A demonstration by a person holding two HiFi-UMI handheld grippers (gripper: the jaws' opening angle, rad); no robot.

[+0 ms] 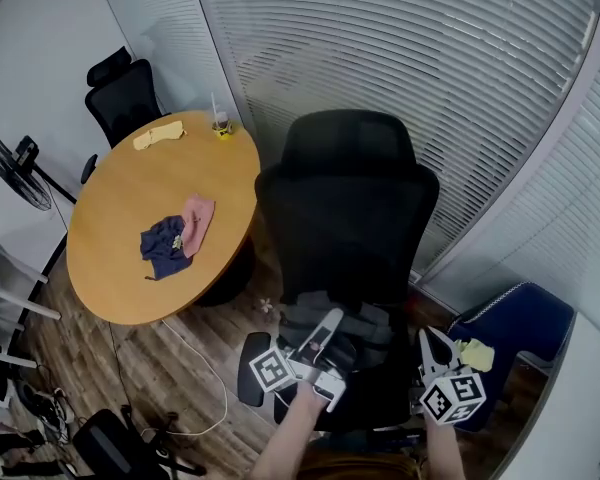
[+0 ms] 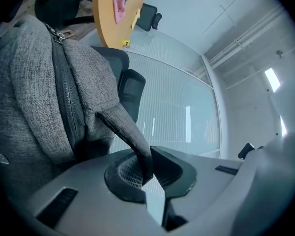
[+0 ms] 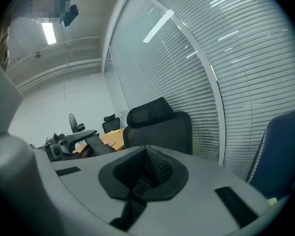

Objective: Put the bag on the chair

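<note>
Bag strap [image 2: 119, 127] in left tool [image 2: 148, 163]

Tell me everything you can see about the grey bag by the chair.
The grey bag is soft, heathered woven fabric, slumped, not upright. A dark zipper runs down it, with a metal pull at the top. Its fabric strap is pinched in the left tool. In the head view it lies on the seat of the black chair.
</note>
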